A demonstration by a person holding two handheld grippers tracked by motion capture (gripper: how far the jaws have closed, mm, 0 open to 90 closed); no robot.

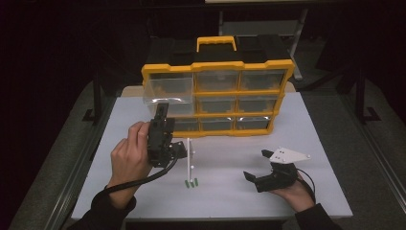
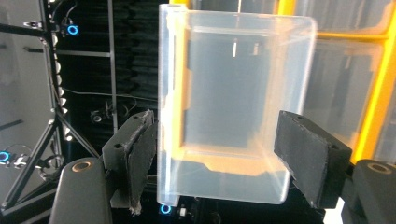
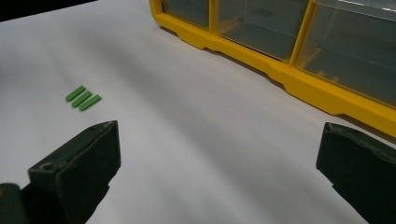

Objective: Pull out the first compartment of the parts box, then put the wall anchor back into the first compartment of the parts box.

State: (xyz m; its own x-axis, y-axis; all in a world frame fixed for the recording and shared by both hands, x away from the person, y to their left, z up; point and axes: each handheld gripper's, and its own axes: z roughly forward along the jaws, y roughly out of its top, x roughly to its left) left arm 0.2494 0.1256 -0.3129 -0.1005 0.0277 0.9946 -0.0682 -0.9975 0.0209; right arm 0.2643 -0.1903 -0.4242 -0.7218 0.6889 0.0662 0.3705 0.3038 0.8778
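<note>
Clear plastic drawer [image 2: 233, 107] already juts from the yellow organiser's [image 1: 218, 98] top-left slot between the left gripper's [image 1: 162, 115] parted fingers, seemingly released, while the right gripper [image 1: 262, 165] rests open; green sticks [image 1: 191, 182] remain on the counter [image 1: 239, 153].

The person wears dark long sleeves [image 1: 103, 206] ending at the wrists. Each hand carries a black two-jaw gripper with thick, blocky pads and a black cable trailing off. The right gripper [image 1: 258, 167] bears a pale grey three-cornered plate [image 1: 287, 155] dotted with small screws.
</note>
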